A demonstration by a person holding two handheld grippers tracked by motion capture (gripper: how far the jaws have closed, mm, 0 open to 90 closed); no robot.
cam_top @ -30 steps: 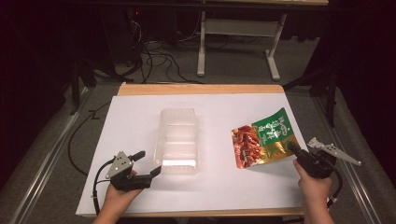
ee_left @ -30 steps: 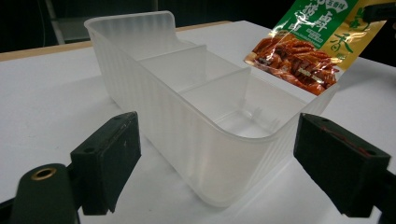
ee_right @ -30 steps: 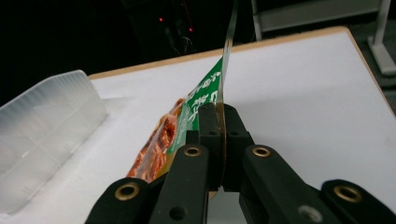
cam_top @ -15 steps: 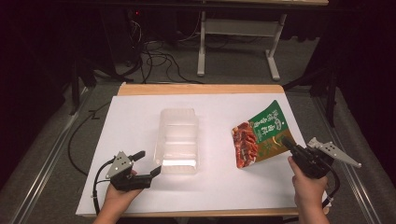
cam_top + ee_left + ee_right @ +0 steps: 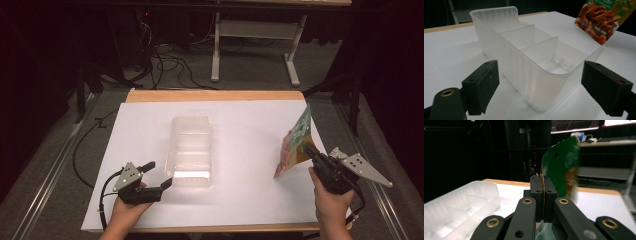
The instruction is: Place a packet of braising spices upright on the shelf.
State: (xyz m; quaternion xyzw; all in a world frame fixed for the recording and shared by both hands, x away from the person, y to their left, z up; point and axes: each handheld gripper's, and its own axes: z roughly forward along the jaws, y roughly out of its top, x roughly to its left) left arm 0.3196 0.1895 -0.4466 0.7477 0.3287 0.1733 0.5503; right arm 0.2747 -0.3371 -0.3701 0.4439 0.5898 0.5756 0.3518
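The right gripper (image 5: 311, 150) is pinching a green snack pouch (image 5: 296, 144) between its closed jaws, holding it upright and tilted near the right edge of the white surface (image 5: 250, 195). The left gripper (image 5: 161, 175) is resting with its jaws spread, just beside the near end of a translucent plastic tray (image 5: 191, 149) with 3 compartments, which is sitting mid-surface.
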